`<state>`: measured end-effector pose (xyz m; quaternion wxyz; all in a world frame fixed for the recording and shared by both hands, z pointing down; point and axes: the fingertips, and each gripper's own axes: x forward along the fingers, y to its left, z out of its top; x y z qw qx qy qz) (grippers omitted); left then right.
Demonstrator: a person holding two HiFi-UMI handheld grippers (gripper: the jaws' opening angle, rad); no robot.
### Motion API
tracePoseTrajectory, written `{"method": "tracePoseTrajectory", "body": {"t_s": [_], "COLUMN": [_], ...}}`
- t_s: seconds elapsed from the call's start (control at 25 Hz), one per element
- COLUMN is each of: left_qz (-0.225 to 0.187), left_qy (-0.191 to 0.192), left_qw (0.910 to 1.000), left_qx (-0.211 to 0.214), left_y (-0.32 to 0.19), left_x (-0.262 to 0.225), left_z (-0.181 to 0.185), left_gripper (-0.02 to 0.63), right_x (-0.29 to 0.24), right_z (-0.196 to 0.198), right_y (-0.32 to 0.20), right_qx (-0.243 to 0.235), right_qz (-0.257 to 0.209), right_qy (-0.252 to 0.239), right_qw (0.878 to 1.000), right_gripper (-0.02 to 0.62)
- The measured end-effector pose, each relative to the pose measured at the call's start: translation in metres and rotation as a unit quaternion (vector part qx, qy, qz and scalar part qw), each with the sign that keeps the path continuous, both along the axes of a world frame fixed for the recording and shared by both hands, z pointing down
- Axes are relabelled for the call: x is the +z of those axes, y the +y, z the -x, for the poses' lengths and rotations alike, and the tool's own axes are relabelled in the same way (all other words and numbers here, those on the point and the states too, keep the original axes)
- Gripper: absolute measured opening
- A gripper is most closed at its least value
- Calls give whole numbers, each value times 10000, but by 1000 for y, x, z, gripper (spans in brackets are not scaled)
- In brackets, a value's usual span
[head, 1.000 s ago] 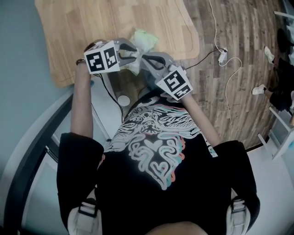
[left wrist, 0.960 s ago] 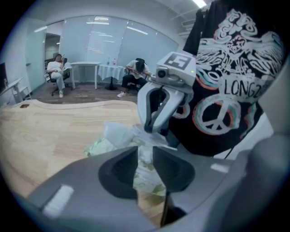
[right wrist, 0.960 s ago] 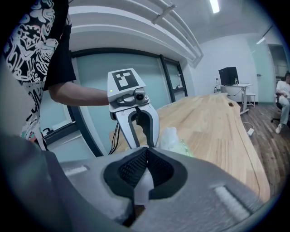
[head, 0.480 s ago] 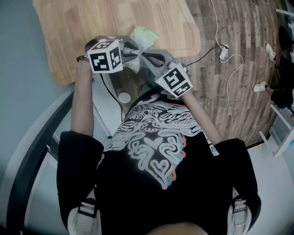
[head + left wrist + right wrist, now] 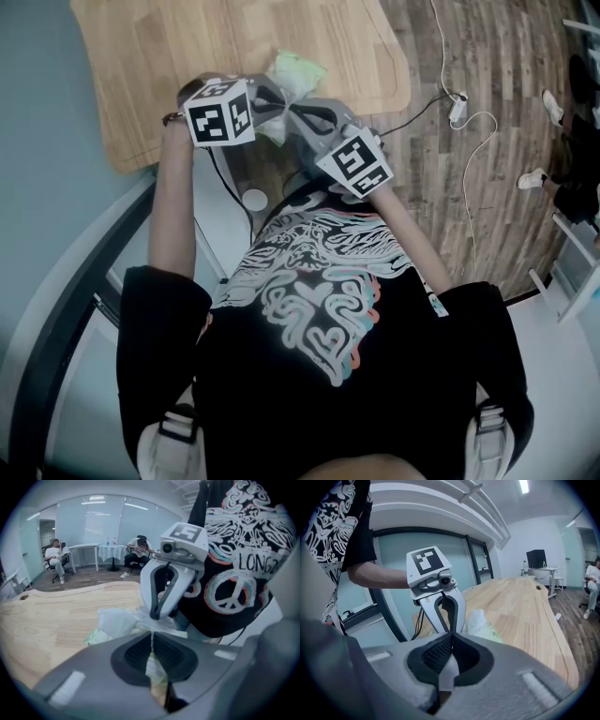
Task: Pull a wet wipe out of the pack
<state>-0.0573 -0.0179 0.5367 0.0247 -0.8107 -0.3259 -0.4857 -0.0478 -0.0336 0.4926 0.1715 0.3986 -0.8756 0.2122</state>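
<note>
**Q:** What does the figure show?
**A:** Two hand-held grippers meet tip to tip at the near edge of a light wooden table (image 5: 169, 56). The pale green soft plastic wet-wipe pack (image 5: 296, 71) sits just beyond the tips, on their far side. Whether it rests on the table or hangs from them cannot be told. The left gripper (image 5: 151, 637) is closed on a thin white wipe sheet (image 5: 154, 666), pinched between its ribbed pads. The right gripper (image 5: 451, 641) is likewise clamped, on a white fold (image 5: 447, 673) that is probably the pack's edge.

**Q:** What could go wrong from here?
**A:** The sheet is thin and wet, so a grip on its margin alone may let it slip or tear once pulled. If the right gripper's hold is the weaker, the pack would follow the wipe rather than release it. A second sheet may also trail out if the wipes are interleaved.

**Q:** What differs from one second ago?
**A:** The left jaws have just been closing and now have the sheet between them. In the head view the left marker cube sits slightly farther and to the right. The pack and the right gripper are unchanged.
</note>
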Motion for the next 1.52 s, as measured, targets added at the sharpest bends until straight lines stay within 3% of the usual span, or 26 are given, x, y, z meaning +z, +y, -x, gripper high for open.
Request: {"method": "tracePoseTrajectory", "body": {"t_s": [0.36, 0.48, 0.88, 1.52], "left_qz": [-197, -262, -325, -416], "left_qy": [249, 340, 419, 355], "left_qw": [9994, 9989, 9981, 9982], "left_qx": [-162, -205, -299, -265], "left_y": [-2, -2, -6, -9], "left_x": [-6, -9, -11, -24], "left_z": [7, 8, 11, 14], "left_gripper": [-2, -2, -3, -3], "right_x": [0, 1, 10, 17], "right_z": [5, 7, 21, 32], "right_y": [0, -1, -2, -12], "right_qx": [-16, -176, -510, -898], "right_qz": [-62, -66, -162, -33], "right_qy": [283, 545, 1093, 1385], "right_qw": [9996, 9983, 9926, 9863], "right_gripper": [3, 51, 88, 72]}}
